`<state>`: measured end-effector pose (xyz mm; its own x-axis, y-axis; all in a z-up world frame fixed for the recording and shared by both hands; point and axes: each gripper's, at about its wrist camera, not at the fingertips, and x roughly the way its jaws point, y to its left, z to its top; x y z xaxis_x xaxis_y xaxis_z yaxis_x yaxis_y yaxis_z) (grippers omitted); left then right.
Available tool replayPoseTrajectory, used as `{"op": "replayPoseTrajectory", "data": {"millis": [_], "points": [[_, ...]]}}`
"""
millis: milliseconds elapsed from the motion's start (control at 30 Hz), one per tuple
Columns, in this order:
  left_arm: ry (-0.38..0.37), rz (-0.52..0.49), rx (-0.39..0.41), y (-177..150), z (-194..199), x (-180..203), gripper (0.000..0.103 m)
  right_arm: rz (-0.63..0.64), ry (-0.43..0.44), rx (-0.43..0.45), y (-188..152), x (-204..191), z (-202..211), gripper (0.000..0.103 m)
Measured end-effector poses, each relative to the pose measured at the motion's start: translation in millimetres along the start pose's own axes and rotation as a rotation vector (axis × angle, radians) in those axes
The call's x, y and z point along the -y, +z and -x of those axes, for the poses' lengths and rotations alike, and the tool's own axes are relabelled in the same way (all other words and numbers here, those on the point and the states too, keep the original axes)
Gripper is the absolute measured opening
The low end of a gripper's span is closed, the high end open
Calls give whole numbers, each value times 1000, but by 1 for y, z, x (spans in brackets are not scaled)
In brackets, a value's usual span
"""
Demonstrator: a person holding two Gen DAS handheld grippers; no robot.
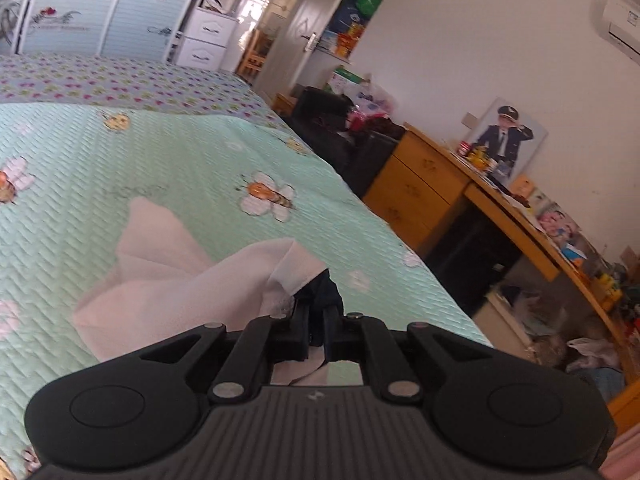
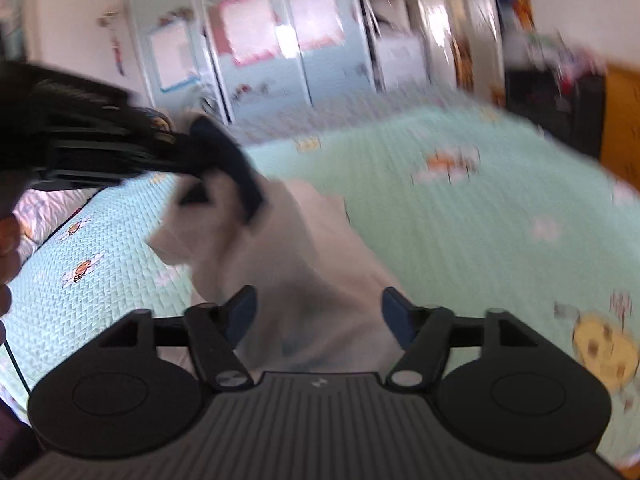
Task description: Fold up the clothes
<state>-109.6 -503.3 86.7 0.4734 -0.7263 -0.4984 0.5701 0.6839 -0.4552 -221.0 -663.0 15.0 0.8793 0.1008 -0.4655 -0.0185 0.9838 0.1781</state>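
A white garment (image 1: 168, 280) with a dark blue trim (image 1: 326, 294) lies partly lifted on the mint bee-print bedspread (image 1: 120, 160). My left gripper (image 1: 318, 320) is shut on the garment's edge where the white cloth meets the dark trim, and holds that edge above the bed. In the blurred right wrist view the left gripper (image 2: 212, 160) hangs at the upper left, pinching the dark trim, with the white garment (image 2: 280, 248) draping down from it. My right gripper (image 2: 318, 316) stands open just above the white cloth, its pads not pressing on it.
A wooden desk (image 1: 420, 184) with drawers and clutter runs along the bed's right side. A wardrobe (image 1: 72, 20) and white drawers (image 1: 204, 40) stand beyond the bed's far end. A floral blanket (image 1: 120, 80) covers the far part of the bed. A hand (image 2: 6, 256) shows at the left edge.
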Motion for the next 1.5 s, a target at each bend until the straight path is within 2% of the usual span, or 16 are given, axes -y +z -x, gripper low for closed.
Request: {"op": "replayPoseTrajectory", "data": {"millis": [100, 233, 300, 333, 367, 467, 667, 733, 833, 900, 1033, 1133, 1200, 1300, 1400, 1500], "points": [[-31, 31, -37, -12, -7, 8, 5, 42, -2, 46, 8, -4, -3, 78], [-30, 38, -65, -25, -12, 11, 5, 31, 55, 38, 8, 0, -16, 77], [-12, 35, -86, -29, -15, 10, 6, 15, 79, 32, 6, 2, -22, 55], [-2, 34, -98, -30, -17, 10, 6, -5, 94, 20, 4, 3, -24, 27], [9, 30, -105, -31, -18, 9, 6, -25, 101, 2, 3, 4, -26, 16], [45, 2, -113, -33, -18, 9, 8, -43, 68, -3, 0, 6, -25, 13], [180, -48, -91, -31, -3, 6, 14, -205, -36, 10, 12, 54, -17, 12], [296, -62, -106, -31, -2, -1, 32, -285, -65, 41, 21, 81, -11, 13], [488, -107, -150, -32, -9, -15, 40, -397, -129, 60, 26, 119, -4, 13], [569, -111, -195, -34, -17, -26, 41, -452, -212, 21, 20, 142, -9, 14], [593, -57, -257, -40, -26, -48, 43, -587, -332, -157, -13, 179, -29, 18], [562, -34, -287, -43, -33, -60, 44, -687, -331, -253, -36, 195, -34, 23], [555, -45, -299, -45, -41, -64, 45, -732, -322, -256, -43, 196, -25, 30], [558, -68, -287, -44, -55, -71, 48, -656, -348, -216, -34, 180, -12, 36], [509, -42, -291, -37, -72, -75, 50, -490, -390, -173, -12, 153, -7, 48], [471, -30, -276, -29, -85, -71, 52, -381, -374, -130, 3, 135, -8, 56]]}}
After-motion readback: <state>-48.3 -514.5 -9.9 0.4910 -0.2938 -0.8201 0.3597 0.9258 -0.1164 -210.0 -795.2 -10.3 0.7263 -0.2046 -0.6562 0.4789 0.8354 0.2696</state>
